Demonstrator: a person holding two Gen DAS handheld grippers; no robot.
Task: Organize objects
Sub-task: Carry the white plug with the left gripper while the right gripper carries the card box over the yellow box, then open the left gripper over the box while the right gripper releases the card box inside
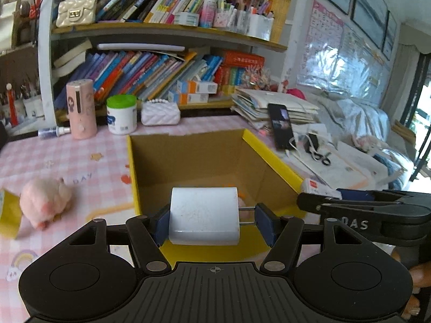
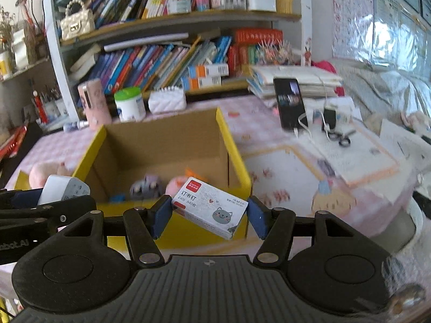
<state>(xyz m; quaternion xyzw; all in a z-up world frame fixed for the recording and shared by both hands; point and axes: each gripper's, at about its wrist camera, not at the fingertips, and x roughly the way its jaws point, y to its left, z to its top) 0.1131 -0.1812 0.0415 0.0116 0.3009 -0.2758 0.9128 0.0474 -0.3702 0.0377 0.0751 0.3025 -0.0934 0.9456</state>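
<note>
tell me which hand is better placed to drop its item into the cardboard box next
Left, probably. Its tool holds the white charger right at the box opening; the right tool's staple box sits nearer the corner.

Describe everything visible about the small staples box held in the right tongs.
The staples box is a small white cardboard pack with a red label at one corner, printed Chinese characters, a tiny heart and a grey cartoon cat face. It sits tilted, cat end lower, clamped between the blue pads of the right tongs, in front of the yellow-rimmed cardboard box.
</note>
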